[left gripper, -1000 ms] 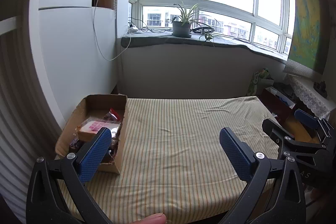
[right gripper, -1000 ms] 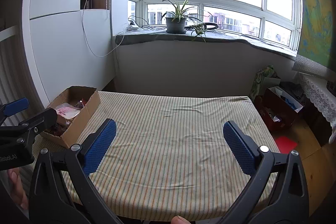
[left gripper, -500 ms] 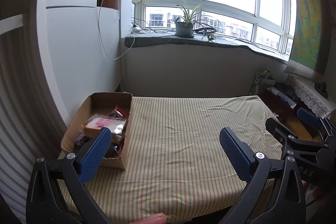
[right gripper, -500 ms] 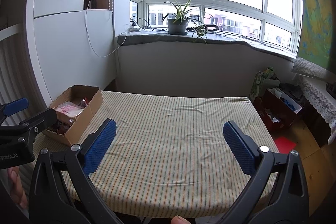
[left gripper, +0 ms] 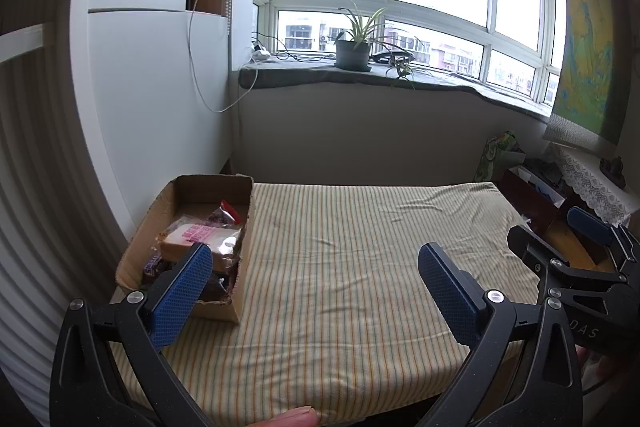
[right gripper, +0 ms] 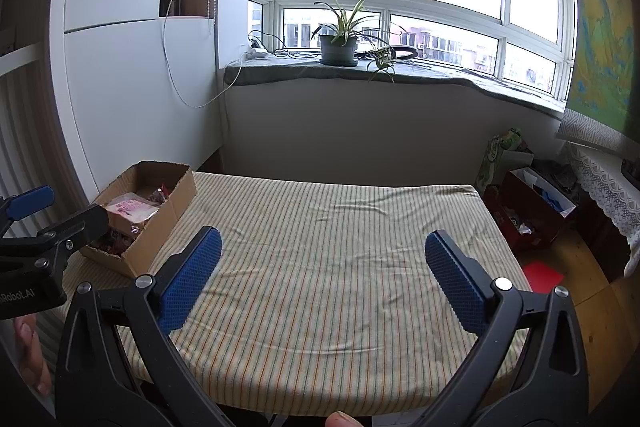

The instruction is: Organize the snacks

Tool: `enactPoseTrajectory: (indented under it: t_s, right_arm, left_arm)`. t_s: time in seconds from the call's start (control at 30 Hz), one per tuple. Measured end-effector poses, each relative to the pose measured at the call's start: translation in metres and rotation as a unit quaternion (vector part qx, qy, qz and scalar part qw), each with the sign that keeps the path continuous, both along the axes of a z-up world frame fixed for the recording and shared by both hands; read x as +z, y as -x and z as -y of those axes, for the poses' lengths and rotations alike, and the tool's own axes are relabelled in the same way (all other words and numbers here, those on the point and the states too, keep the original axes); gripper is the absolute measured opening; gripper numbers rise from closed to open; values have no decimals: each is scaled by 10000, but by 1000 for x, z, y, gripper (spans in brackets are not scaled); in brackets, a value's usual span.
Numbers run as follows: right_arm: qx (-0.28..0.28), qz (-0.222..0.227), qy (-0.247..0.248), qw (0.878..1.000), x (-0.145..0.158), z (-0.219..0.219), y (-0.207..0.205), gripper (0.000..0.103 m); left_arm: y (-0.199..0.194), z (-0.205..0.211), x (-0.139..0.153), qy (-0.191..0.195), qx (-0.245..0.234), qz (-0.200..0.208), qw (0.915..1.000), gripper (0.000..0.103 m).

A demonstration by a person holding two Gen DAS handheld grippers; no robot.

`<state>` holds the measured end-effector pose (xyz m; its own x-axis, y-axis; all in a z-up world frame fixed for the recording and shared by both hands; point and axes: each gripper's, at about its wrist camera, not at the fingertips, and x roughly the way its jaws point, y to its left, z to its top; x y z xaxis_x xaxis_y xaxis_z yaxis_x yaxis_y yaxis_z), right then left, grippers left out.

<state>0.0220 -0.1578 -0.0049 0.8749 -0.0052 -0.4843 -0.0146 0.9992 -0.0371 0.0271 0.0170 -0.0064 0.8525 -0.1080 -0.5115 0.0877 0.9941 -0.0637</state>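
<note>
An open cardboard box (left gripper: 244, 223) (right gripper: 176, 203) stands at the left side of a table covered with a striped cloth (left gripper: 352, 267) (right gripper: 320, 251). Several wrapped snacks fill it, with a clear packet with pink print (left gripper: 204, 237) (right gripper: 130, 207) on top and dark wrappers beneath. My left gripper (left gripper: 314, 285) hangs open above the near table edge, its left finger in front of the box. My right gripper (right gripper: 322, 275) is open over the bare cloth, holding nothing. Each gripper appears at the edge of the other's view.
A white cabinet (left gripper: 152, 99) stands left of the box. A windowsill with a potted plant (left gripper: 352, 47) and cables runs behind the table. Boxes and bags (right gripper: 532, 203) sit on the wooden floor to the right, beside a lace-covered shelf (right gripper: 604, 179).
Both grippers have drawn back and risen a little, so more of the table's near edge shows. The box and snacks have not moved. Both grippers stay open.
</note>
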Motion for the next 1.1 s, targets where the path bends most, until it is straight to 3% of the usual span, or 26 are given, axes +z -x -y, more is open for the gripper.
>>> enactPoseTrajectory:
  t_s: [1.1]
  right_arm:
    - [33,-111,16,9999,-9,6,-3,103]
  left_arm:
    - [-10,5,-7,62,-137,-253,9996,102]
